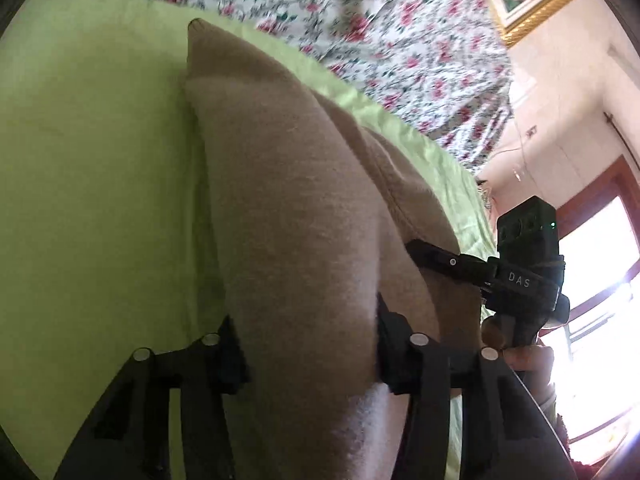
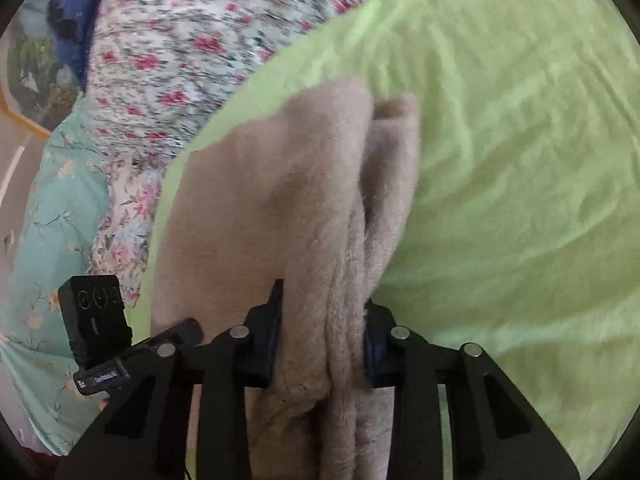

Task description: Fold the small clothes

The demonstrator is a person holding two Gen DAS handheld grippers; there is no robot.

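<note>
A beige fleece garment (image 1: 288, 184) hangs folded over a lime green sheet (image 1: 88, 152). My left gripper (image 1: 308, 344) is shut on its near edge, with cloth bunched between the jaws. My right gripper (image 2: 324, 336) is shut on another part of the same garment (image 2: 280, 184), where several layers pass between the fingers. In the left wrist view the right gripper (image 1: 424, 252) shows at the right, its fingers on the garment's side. The left gripper's body (image 2: 100, 328) shows at the lower left of the right wrist view.
The green sheet (image 2: 512, 160) lies on a bed with a floral cover (image 1: 392, 28), (image 2: 172, 52). A turquoise floral cloth (image 2: 52, 216) lies at the left. A gold-framed picture (image 1: 532, 0) and a bright window (image 1: 600, 300) are at the right.
</note>
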